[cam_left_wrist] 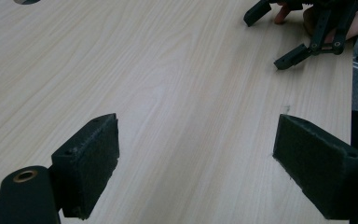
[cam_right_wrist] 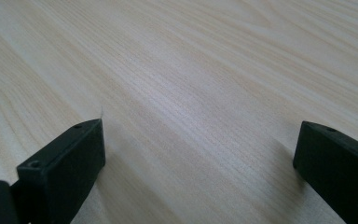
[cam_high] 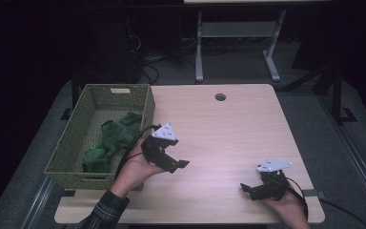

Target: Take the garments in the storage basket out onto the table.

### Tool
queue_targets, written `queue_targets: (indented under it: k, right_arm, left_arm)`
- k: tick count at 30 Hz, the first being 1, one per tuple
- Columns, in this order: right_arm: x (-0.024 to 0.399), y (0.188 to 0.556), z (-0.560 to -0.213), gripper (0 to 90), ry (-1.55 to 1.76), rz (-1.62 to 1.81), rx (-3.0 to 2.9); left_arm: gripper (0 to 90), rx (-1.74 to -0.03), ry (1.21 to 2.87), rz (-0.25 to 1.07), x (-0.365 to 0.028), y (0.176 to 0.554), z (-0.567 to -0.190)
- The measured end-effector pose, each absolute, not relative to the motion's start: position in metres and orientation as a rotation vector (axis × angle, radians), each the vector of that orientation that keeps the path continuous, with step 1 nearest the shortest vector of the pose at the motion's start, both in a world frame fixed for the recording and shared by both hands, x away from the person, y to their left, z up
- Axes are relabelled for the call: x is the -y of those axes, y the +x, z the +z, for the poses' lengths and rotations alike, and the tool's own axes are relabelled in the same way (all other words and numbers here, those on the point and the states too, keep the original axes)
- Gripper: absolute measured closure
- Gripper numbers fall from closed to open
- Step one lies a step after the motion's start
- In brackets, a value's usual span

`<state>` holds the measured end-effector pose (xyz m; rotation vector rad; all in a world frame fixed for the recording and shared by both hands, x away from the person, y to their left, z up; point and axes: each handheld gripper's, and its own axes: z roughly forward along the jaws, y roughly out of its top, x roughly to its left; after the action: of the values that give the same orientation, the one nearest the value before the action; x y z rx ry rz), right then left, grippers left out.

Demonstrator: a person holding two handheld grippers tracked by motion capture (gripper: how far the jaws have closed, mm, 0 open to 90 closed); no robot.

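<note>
My left gripper (cam_high: 177, 165) is held just right of a green woven basket (cam_high: 71, 143), above the wooden table (cam_high: 219, 129). In the left gripper view its jaws stand wide apart, open (cam_left_wrist: 196, 154), with only bare wood between them. My right gripper (cam_high: 248, 191) sits low near the table's front right edge, pointing left. Its jaws are also wide apart and open (cam_right_wrist: 200, 140) over bare wood. The left gripper view catches the right gripper (cam_left_wrist: 303, 35) farther off, open and held by a hand. Green cloth (cam_high: 112, 140) lies bunched in the basket.
The basket takes up the table's left side. A round cable hole (cam_high: 220, 97) sits near the far edge. Beyond the table stand a desk frame (cam_high: 238, 43) and dark floor with cables.
</note>
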<state>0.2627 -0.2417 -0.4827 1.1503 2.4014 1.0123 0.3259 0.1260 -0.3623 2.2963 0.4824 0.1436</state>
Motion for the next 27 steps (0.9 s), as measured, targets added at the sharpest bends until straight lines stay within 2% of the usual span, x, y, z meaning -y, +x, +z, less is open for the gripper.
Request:
queue_targets:
  k: [8, 27]
  right_arm:
    - [0.242, 0.262, -0.483, 1.9, 1.156, 1.010, -2.399]
    - [0.241, 0.263, -0.483, 1.9, 1.162, 1.009, -2.387]
  left_arm:
    - [14.0, -0.471, 2.295, 0.138, -0.133, 0.337, -0.350]
    - [17.4, -0.559, 2.252, 0.223, -0.196, 0.347, -0.328]
